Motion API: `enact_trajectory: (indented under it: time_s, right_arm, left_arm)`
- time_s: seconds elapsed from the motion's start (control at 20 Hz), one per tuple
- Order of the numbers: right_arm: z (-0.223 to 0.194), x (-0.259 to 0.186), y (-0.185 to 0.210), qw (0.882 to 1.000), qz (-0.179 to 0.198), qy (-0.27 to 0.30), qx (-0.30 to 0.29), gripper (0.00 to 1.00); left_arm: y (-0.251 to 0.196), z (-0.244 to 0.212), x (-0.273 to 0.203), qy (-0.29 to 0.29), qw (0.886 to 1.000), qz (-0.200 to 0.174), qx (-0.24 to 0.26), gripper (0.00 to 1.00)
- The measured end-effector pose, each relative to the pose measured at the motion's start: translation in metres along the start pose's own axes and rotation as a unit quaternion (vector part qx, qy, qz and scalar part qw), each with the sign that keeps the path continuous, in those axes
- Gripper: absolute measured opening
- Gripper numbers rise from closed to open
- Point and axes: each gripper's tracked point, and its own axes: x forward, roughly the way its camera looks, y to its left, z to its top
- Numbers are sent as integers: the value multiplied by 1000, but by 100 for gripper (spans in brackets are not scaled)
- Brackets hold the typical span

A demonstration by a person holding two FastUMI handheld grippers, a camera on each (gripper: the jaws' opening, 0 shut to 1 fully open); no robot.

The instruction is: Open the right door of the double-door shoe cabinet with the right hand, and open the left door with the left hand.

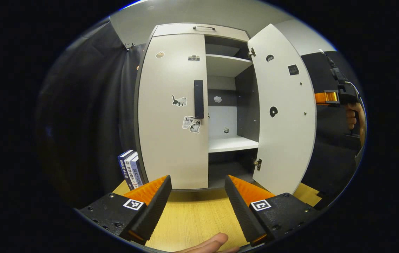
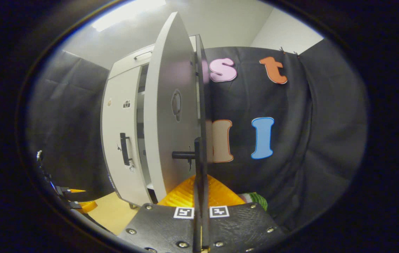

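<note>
The shoe cabinet [image 1: 171, 105] stands upright on the wood-grain table [image 1: 196, 214], tall, flat and matte pale. Right door [image 1: 283, 112] swung out, its edge pinched in the right gripper [image 2: 201, 196]. Left door [image 1: 173, 140] flush, its vertical bar handle [image 1: 198, 98] untouched; left gripper [image 1: 197, 196] spread wide, ridged fingers [image 1: 150, 191] facing it.
</note>
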Motion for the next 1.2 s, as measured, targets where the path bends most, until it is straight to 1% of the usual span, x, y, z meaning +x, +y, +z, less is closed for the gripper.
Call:
enact_trajectory:
  time_s: [0.05, 0.1, 0.15, 0.2, 0.4, 0.45, 0.5, 0.6, 0.65, 0.7, 0.75, 0.85, 0.95, 1.05, 1.15, 1.2]
  right_arm:
    - [1, 1, 0, 1000, 1, -1, 3, 2]
    - [1, 0, -3, 1000, -10, -3, -3, 2]
    - [1, 0, -3, 1000, -12, -4, -8, 2]
    - [0, 0, -1, 1000, -6, -3, -9, 2]
    - [-5, -3, -2, 1000, -5, 1, -16, 2]
    - [-7, -6, -3, 1000, -7, 4, -17, 2]
    - [-9, -9, -2, 1000, -6, 4, -21, 2]
    - [-11, -24, -13, 999, -33, -5, -38, 7]
    - [-12, -32, -15, 998, -39, -10, -41, 13]
    - [-14, -37, -17, 998, -48, -14, -40, 29]
    - [-14, -45, -20, 997, -59, -20, -36, 29]
    - [-13, -64, -21, 997, -72, -37, -20, 39]
    - [-13, -83, -27, 994, -95, -51, -10, 76]
    - [-16, -106, -28, 992, -109, -66, -20, 100]
    - [-25, -126, -24, 990, -117, -72, -36, 100]
    - [-27, -136, -17, 990, -114, -80, -35, 100]
  left_arm:
    - [1, -1, 0, 1, 1000, 3, 1, 95]
    - [3, -1, 0, 2, 1000, 4, 1, 95]
    - [6, -2, 1, 4, 1000, 6, -1, 100]
    - [8, -1, 2, 4, 1000, 8, -4, 95]
    - [14, 8, 8, -3, 1000, 17, -8, 95]
    - [14, 12, 12, -7, 1000, 15, -10, 95]
    - [11, 17, 17, -9, 1000, 6, -13, 95]
    - [15, 26, 28, -11, 1000, 0, -18, 95]
    - [17, 31, 34, -11, 1000, -1, -24, 95]
    - [18, 37, 41, -11, 999, -4, -32, 95]
    - [20, 44, 46, -15, 999, -5, -38, 95]
    - [26, 60, 56, -28, 999, -2, -46, 95]
    - [27, 77, 68, -43, 997, -4, -57, 95]
    - [26, 92, 83, -56, 996, -9, -72, 95]
    - [24, 101, 101, -53, 996, -11, -74, 95]
    - [22, 107, 111, -54, 996, -14, -70, 95]
